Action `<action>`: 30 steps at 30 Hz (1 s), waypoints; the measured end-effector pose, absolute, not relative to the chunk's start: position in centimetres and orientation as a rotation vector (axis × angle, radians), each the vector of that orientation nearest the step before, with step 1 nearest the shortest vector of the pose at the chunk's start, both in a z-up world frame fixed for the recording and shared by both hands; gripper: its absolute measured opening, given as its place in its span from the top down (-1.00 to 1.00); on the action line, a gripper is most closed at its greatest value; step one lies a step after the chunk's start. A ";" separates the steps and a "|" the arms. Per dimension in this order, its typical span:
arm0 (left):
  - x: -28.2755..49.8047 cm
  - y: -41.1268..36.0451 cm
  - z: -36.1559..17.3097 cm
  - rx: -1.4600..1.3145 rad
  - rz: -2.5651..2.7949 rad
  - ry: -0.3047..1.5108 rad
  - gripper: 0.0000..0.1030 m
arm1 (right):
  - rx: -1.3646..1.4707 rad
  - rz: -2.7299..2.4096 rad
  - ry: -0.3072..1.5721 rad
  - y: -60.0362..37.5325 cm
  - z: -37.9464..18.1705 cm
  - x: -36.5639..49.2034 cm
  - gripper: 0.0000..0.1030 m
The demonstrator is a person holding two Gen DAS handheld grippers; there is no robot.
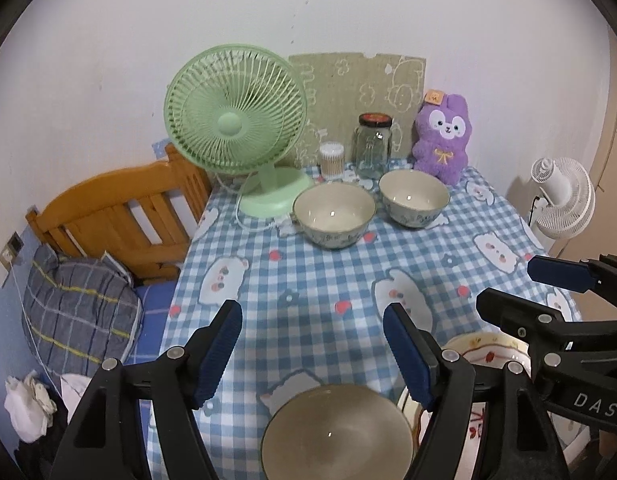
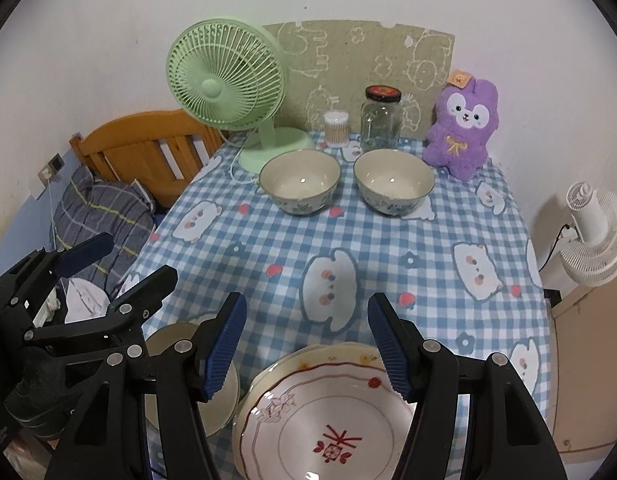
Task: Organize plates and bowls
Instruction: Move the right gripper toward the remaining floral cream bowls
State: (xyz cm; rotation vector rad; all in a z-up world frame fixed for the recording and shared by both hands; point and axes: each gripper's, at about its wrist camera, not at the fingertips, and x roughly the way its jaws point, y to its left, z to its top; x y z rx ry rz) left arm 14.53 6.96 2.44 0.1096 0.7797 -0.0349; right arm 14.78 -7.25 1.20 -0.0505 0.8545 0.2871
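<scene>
Both the left gripper (image 1: pixel 312 354) and right gripper (image 2: pixel 306 346) have wide, empty fingers, so nothing looks tidied yet: two bowls (image 1: pixel 334 214) at twelve o'clock, one bowl (image 1: pixel 336 434) and plates (image 2: pixel 328 420) at six.

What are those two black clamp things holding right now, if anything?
Nothing is held. The left gripper stands open above a cream ceramic bowl, and the right gripper stands open above a white plate with red pattern, with neither touching.

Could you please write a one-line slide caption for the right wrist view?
Open right gripper above stacked plates, two bowls waiting across the checked tablecloth.
</scene>
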 end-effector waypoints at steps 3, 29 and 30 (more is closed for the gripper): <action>14.9 6.7 3.1 0.115 -0.040 0.757 -0.46 | -0.048 0.284 0.838 -7.6 2.0 15.4 -0.29; 23.8 7.2 3.5 0.105 0.002 0.757 -0.36 | 0.006 0.239 0.822 -6.6 2.9 24.1 -0.29; 24.1 7.2 3.4 0.111 0.008 0.758 -0.36 | 0.009 0.238 0.822 -6.6 2.9 24.4 -0.29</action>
